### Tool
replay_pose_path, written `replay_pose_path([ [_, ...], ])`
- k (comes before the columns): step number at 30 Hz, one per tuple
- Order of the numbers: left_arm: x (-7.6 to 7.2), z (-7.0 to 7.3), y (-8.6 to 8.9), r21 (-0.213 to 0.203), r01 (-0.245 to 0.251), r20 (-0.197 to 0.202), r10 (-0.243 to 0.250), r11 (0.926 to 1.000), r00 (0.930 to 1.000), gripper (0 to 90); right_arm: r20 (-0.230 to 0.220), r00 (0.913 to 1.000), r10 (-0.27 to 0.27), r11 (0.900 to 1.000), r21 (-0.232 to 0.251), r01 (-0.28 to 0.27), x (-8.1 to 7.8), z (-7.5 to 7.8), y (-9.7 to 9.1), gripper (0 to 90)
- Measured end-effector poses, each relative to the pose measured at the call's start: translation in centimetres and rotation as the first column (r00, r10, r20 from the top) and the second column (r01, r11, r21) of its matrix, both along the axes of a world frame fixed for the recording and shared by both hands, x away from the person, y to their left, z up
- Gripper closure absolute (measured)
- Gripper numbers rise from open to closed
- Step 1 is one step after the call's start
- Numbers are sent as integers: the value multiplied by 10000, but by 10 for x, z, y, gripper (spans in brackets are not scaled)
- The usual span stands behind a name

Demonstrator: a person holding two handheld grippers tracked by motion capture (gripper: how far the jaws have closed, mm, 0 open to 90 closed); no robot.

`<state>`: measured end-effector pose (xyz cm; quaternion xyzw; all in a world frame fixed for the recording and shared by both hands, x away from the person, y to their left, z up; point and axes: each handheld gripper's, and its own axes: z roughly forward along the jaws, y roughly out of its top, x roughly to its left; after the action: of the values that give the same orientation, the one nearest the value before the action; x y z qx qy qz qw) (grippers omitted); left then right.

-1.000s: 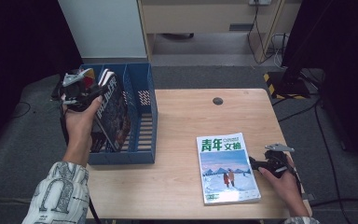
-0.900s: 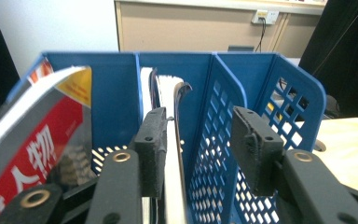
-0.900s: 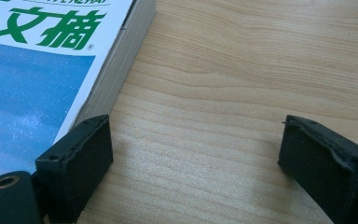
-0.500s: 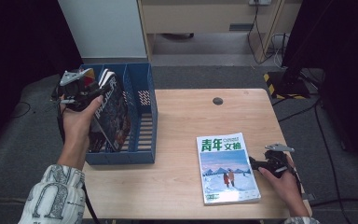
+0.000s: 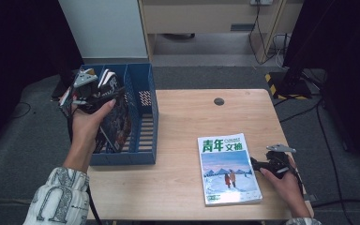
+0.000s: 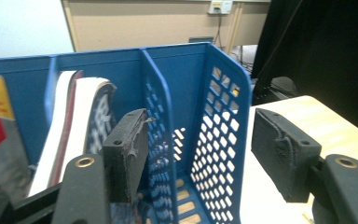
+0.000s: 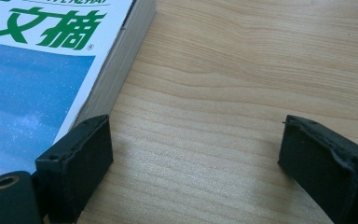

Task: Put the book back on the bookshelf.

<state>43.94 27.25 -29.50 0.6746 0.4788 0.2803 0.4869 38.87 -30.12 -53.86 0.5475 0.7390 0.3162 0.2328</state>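
Blue plastic makes up the file rack (image 5: 146,119) at the left of the high view, standing on the wooden table (image 5: 183,178) with its dividers running away from the person. In its left compartment a dark-covered magazine (image 5: 117,119) stands on edge, leaning a little, beside other volumes further left. The left gripper (image 5: 90,91) sits over the top of that magazine, and its jaws have just been opening; in the left gripper view the two black pads (image 6: 126,156) stand well apart with nothing pressed between them, one beside the magazine's spine (image 6: 95,126) and the other out past the perforated end wall (image 6: 214,135).

At the lower right of the high view a second magazine (image 5: 227,171), with green characters on a white band and a blue snowy scene, lies flat on the table. The right gripper (image 5: 262,165) rests just beside its right edge, jaws spread wide and empty; in the right gripper view one pad sits close against the page edges (image 7: 116,84), the other is over bare wood.

The step in hand looks like letting go of the filed magazine. To do it well, I would open fully before lifting, then draw the left gripper straight up and back so a pad does not catch the cover and tip the magazine out of its slot. It should stay propped against its neighbours.
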Motion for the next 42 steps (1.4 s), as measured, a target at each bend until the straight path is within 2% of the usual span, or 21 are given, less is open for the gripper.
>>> replay_pose_path([
  [6, -1, -5, -10, 14, 425, -77, -425, 9991, 9991, 319, 5, 10000, -28, 10000, 19, 28, 0, 0, 0, 98],
  [12, -4, -16, -26, 13, 997, -225, -997, 9950, 9948, 306, 4, 10000, -28, 10000, 19, 28, 0, 0, 0, 98],
  [19, -9, -29, -51, 119, 1756, -341, -1751, 9844, 9840, 279, 3, 10000, -22, 10000, 11, 22, 0, 0, 0, 97],
  [24, -13, -49, -72, 27, 2244, -553, -2239, 9745, 9730, 266, 10, 10000, -13, 10000, -3, 13, 0, 0, 0, 97],
  [27, -18, -62, -85, 80, 2352, -415, -2347, 9719, 9712, 263, 10, 10000, -41, 10000, 0, 41, 0, 0, 0, 97],
  [28, -19, -66, -89, 231, 2419, -473, -2407, 9700, 9695, 263, -14, 10000, -12, 10000, -17, 12, 0, 0, 0, 97],
  [35, -24, -93, -121, 269, 3087, -747, -3060, 9508, 9491, 259, -42, 9999, -117, 9999, -4, 117, 0, 0, 0, 88],
  [37, -26, -101, -130, 434, 3215, -824, -3174, 9459, 9447, 259, -53, 9999, -159, 9999, 22, 159, 0, 0, 1, 85],
  [42, -32, -121, -150, 441, 3633, -1046, -3574, 9306, 9281, 256, -61, 9999, -151, 9999, 38, 151, 0, 0, 0, 80],
])
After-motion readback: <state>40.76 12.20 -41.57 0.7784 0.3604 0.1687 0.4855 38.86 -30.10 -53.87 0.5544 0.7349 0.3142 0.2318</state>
